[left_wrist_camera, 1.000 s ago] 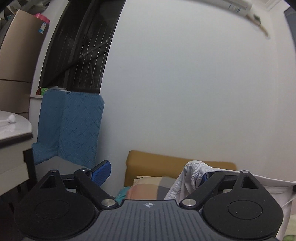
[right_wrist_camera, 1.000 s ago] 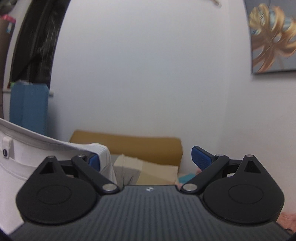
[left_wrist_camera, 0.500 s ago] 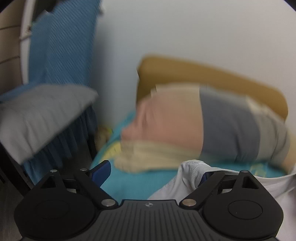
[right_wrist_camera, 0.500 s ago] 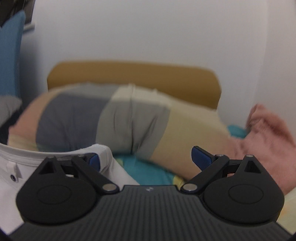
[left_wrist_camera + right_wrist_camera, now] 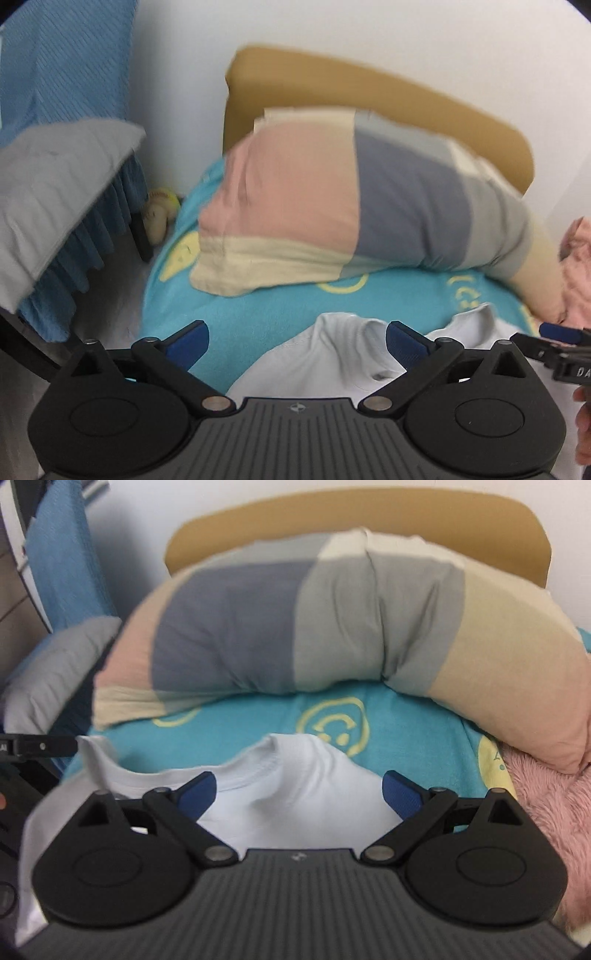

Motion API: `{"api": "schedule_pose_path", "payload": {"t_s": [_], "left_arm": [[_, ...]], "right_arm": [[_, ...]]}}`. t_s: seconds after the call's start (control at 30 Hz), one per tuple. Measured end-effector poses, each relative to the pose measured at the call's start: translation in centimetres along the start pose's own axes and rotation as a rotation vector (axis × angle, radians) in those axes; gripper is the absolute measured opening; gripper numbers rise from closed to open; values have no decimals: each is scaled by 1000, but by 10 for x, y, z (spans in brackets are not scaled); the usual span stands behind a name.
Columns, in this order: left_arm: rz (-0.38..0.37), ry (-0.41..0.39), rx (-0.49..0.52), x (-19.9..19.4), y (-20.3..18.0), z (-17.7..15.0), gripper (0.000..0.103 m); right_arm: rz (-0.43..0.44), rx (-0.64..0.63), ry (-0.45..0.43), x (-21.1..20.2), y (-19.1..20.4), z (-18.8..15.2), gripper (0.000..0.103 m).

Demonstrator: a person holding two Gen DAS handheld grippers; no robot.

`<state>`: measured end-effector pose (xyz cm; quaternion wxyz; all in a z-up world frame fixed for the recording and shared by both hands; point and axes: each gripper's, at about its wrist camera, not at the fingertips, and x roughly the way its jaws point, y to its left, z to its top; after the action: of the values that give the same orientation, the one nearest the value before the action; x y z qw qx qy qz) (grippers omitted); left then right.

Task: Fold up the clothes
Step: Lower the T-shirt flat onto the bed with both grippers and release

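Observation:
A white shirt (image 5: 325, 365) lies crumpled on the teal bed blanket (image 5: 258, 306), collar side toward the pillow. My left gripper (image 5: 295, 341) hovers over the shirt's left part. Its jaws are opening wide, and the cloth lies below and between the blue pads without being pinched. In the right wrist view the shirt (image 5: 295, 775) spreads under my right gripper (image 5: 299, 794), which stands open with no pad pressing on the fabric. A finger of the right gripper (image 5: 561, 334) shows at the right edge of the left wrist view. The left gripper's body (image 5: 37, 746) shows at the far left of the right wrist view.
A patchwork pillow (image 5: 332, 627) lies across the bed's head against a tan headboard (image 5: 332, 520). A pink fluffy blanket (image 5: 546, 812) lies at the right. Left of the bed stands a chair with a blue cover (image 5: 66, 66) and a grey cushion (image 5: 55, 184). A soft toy (image 5: 159, 218) sits beside it.
Both views swung down from the wall to the bed. The shirt, which hung at each gripper's inner finger, now lies on the blanket. The left fingers stand slightly wider apart.

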<state>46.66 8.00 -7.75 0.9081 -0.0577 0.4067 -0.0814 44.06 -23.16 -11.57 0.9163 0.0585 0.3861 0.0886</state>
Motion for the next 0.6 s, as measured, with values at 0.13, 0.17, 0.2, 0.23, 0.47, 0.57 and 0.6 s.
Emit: {"api": "schedule_pose_path", "payload": {"t_s": [0.13, 0.17, 0.2, 0.23, 0.47, 0.57, 0.6], "left_arm": [[-15, -91, -7, -63, -5, -27, 103], [-14, -112, -13, -81, -8, -37, 103], [-13, -133, -19, -99, -11, -48, 103], [-18, -150, -41, -120, -11, -62, 103], [-55, -215, -167, -241, -6, -166, 100], [-52, -228, -189, -280, -7, -201, 100], [-54, -225, -199, -289, -8, -210, 100]], "right_arm": [[0, 7, -91, -51, 18, -18, 98], [2, 12, -108, -67, 22, -25, 98], [5, 16, -126, -84, 26, -33, 98], [8, 21, -143, -100, 30, -41, 98], [16, 30, -214, -225, 62, -117, 98], [50, 72, -245, -274, 69, -151, 98], [61, 86, -255, -290, 71, -162, 98]]}}
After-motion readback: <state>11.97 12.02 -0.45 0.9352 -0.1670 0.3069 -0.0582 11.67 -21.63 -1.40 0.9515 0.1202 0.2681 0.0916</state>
